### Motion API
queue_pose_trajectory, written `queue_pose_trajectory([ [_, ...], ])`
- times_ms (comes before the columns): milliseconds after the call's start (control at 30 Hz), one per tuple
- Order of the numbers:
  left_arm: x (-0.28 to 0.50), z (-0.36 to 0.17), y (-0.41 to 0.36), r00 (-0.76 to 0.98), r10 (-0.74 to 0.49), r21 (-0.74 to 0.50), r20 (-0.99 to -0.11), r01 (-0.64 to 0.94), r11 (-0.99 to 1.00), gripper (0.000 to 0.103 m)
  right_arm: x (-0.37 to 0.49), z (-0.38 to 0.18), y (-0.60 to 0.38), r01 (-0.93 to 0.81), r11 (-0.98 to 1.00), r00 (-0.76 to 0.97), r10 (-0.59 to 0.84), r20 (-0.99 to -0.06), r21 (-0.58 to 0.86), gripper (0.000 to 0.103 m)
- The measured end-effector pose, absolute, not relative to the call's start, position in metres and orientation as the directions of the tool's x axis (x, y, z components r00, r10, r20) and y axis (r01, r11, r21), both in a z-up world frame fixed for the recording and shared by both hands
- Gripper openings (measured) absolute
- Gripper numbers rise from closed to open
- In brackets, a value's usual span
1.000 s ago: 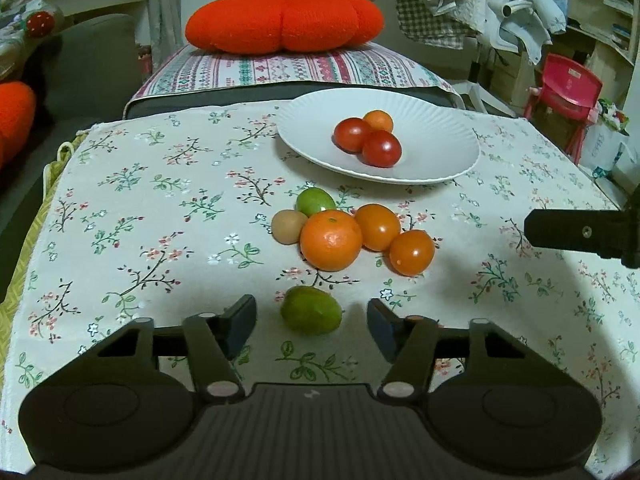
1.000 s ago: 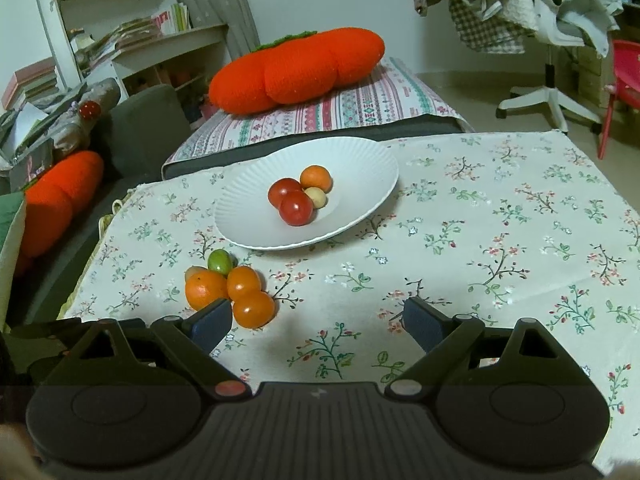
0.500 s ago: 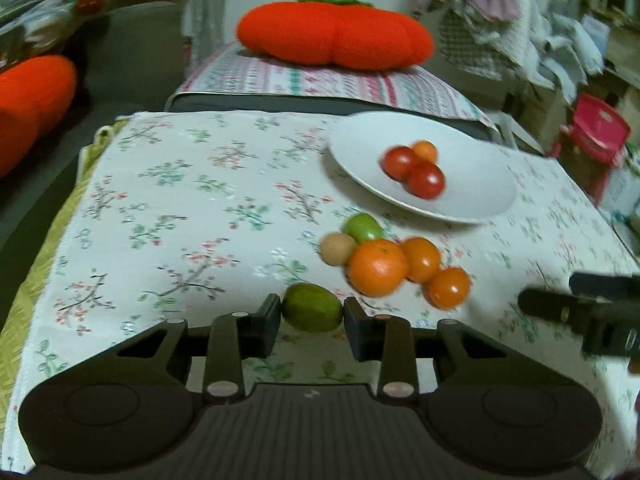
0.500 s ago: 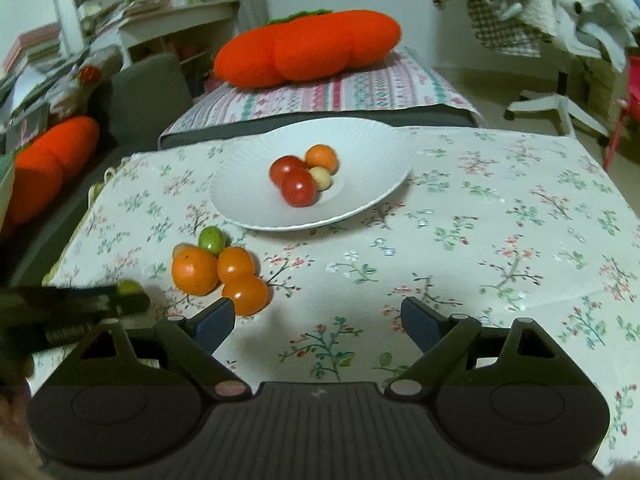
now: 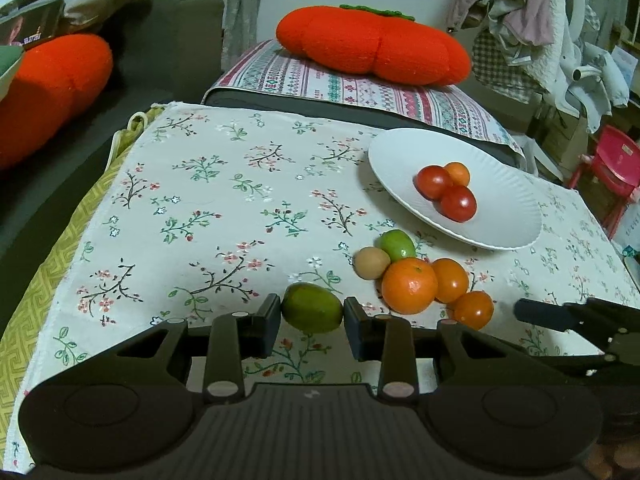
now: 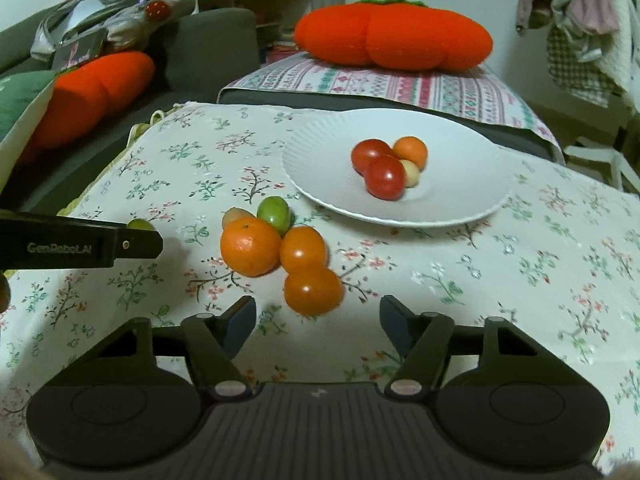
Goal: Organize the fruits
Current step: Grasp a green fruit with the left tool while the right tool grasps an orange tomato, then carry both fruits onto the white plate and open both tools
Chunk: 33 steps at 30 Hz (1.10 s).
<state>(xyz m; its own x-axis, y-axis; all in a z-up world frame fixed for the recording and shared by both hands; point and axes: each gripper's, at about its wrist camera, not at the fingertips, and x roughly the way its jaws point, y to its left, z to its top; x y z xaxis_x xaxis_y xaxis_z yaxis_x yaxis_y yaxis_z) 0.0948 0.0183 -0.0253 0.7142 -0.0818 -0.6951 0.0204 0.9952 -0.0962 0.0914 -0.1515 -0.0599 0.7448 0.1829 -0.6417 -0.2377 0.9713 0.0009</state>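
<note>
My left gripper point(image 5: 312, 314) is shut on a green lime point(image 5: 312, 307), held between both fingers over the floral cloth. To its right lies a cluster: an orange point(image 5: 409, 287), two orange tomatoes point(image 5: 451, 280), a small brown fruit point(image 5: 372, 263) and a second lime point(image 5: 397, 245). A white plate point(image 5: 500, 200) beyond holds two red tomatoes point(image 5: 458, 203) and a small orange fruit. My right gripper point(image 6: 318, 322) is open and empty, just in front of the nearest orange tomato point(image 6: 314, 290). The plate point(image 6: 320, 152) shows behind the cluster in the right wrist view.
The floral tablecloth point(image 5: 200, 208) covers the table, its left edge beside a dark sofa with an orange cushion point(image 5: 48, 88). A pumpkin-shaped cushion point(image 5: 372, 44) lies on a striped bench behind the table. A red chair point(image 5: 612, 172) and hanging clothes stand at right.
My left gripper closed on the near lime and swung left. My right gripper moved forward and left toward the fruit cluster, staying open.
</note>
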Motion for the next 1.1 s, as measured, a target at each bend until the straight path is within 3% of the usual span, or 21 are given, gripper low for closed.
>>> queue_pose_trajectory([
  [300,0.096,-0.024,0.018,0.714,-0.082,-0.101,-0.695,0.016,0.995,0.018,0.106,-0.07,-0.139,-0.246,0.969,0.74,0.165,-0.653,-0.034,0.047],
  [467,0.097,-0.024,0.016,0.716,-0.079,-0.093,-0.694,0.02,0.995,0.018,0.107,-0.07,-0.136,-0.239,0.97,0.748,0.151,-0.647,-0.05,0.032],
  [1100,0.097,-0.023,0.017,0.72,-0.077,-0.092,-0.69,0.017,0.996,0.017,0.099,-0.056,-0.129,-0.243,0.968,0.768,0.15,-0.623,-0.067,0.031],
])
